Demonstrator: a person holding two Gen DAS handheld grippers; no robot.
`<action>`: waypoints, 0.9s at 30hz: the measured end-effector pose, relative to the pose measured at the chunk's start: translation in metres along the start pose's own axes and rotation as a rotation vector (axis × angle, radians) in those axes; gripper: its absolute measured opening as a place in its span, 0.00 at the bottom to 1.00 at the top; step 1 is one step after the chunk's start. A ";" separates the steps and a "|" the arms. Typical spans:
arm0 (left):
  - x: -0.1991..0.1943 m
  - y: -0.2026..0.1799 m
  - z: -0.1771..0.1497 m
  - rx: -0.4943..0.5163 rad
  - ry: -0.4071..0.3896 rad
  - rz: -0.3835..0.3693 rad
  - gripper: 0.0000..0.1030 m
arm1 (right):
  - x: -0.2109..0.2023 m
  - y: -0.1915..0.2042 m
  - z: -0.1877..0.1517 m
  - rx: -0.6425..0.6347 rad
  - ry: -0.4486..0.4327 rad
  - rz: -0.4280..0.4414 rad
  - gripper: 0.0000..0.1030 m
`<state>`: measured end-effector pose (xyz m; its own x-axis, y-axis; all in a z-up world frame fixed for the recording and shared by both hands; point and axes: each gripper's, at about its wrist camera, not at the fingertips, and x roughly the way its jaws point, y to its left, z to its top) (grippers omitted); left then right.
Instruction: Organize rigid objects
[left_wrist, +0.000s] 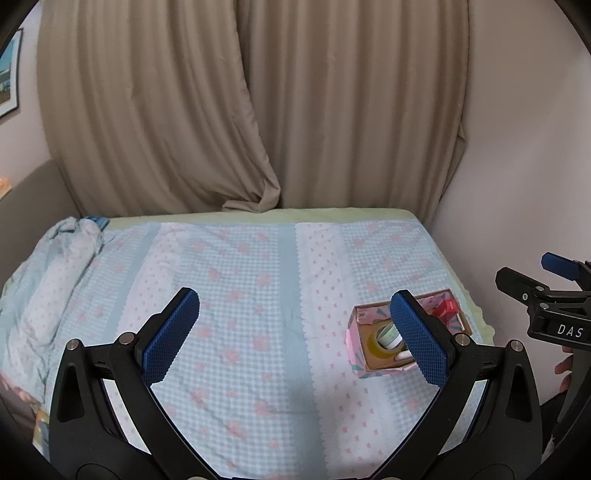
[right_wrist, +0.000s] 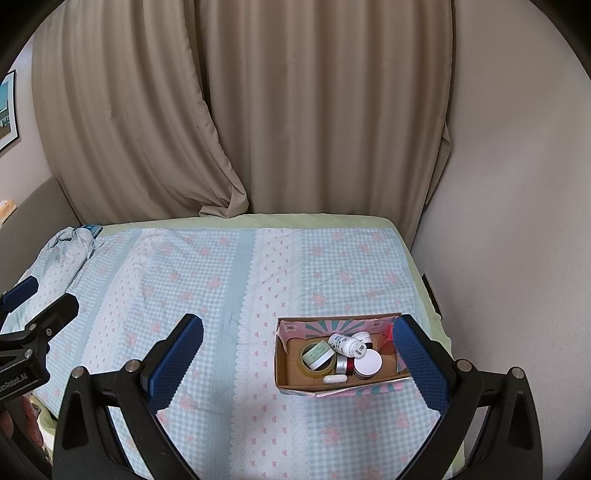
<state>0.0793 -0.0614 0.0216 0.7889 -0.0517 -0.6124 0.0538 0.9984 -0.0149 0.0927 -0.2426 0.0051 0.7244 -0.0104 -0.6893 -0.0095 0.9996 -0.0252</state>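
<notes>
A pink-patterned cardboard box (right_wrist: 295, 328) stands on the bed at the right, also in the left wrist view (left_wrist: 356, 363). It holds a tape roll (right_wrist: 308, 363), a green-lidded jar (right_wrist: 316, 354), a white bottle (right_wrist: 345, 344), a white-lidded jar (right_wrist: 367, 362), a small white case (right_wrist: 335, 378) and something red (right_wrist: 388, 338). My right gripper (right_wrist: 299, 363) is open and empty, above the bed just left of the box. My left gripper (left_wrist: 295, 332) is open and empty over the middle of the bed. The right gripper also shows at the left view's right edge (left_wrist: 554, 280).
The bed carries a blue checked cover (right_wrist: 221, 280) with pink flowers. A bunched blanket (right_wrist: 62, 254) lies at the far left. Beige curtains (right_wrist: 258, 110) hang behind the bed and a white wall (right_wrist: 498, 221) runs along its right side.
</notes>
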 end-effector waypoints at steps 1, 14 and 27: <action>-0.001 0.000 0.000 0.000 -0.003 0.002 1.00 | 0.000 0.000 0.000 0.000 -0.001 0.000 0.99; 0.002 -0.007 0.000 -0.003 -0.001 -0.008 1.00 | -0.001 0.000 0.003 -0.006 -0.008 -0.004 0.99; -0.006 -0.002 -0.003 -0.056 -0.054 0.020 1.00 | -0.001 -0.001 0.005 -0.004 -0.017 -0.003 0.99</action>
